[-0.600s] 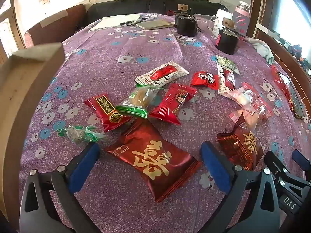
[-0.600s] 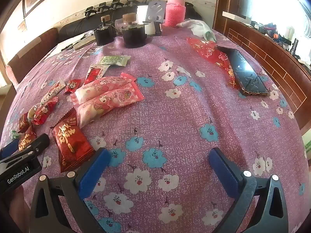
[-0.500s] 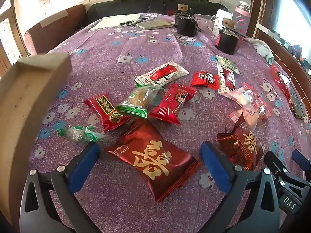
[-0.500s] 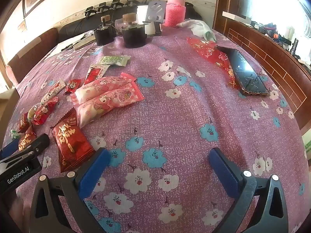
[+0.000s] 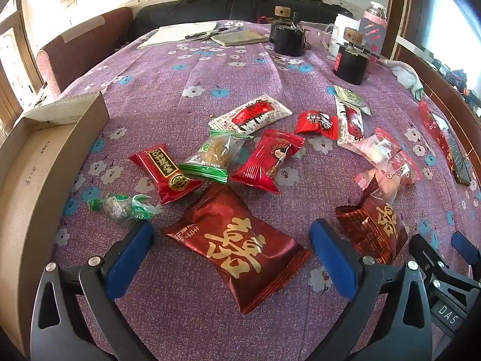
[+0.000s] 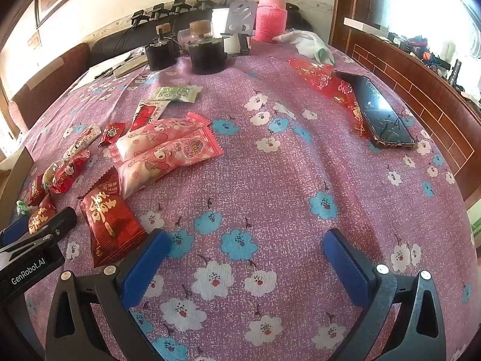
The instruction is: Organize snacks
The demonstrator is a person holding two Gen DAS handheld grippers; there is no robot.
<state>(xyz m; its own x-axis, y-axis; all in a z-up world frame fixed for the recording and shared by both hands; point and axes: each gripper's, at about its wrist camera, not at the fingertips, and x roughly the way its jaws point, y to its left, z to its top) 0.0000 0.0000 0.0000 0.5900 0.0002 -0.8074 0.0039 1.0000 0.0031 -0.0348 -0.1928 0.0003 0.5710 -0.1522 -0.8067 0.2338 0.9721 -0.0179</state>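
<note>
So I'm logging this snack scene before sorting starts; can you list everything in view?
Dark red gold-lettered packets: two, nearest the left gripper.
Other red packets: three, mid-table.
Green-edged clear packet: one, among the red ones.
Green twist-wrapped candy: one, near the box.
White-and-red packets: two, further back.
Pink packets: two, side by side.
Pale green packet: one, beyond the pink ones.
Cardboard box: one, brown, left edge.
Phone: one, black, right side.
Dark jars: two, far end.
Pink bottle: one, far end.
Left gripper: open.
Right gripper: open.
</note>
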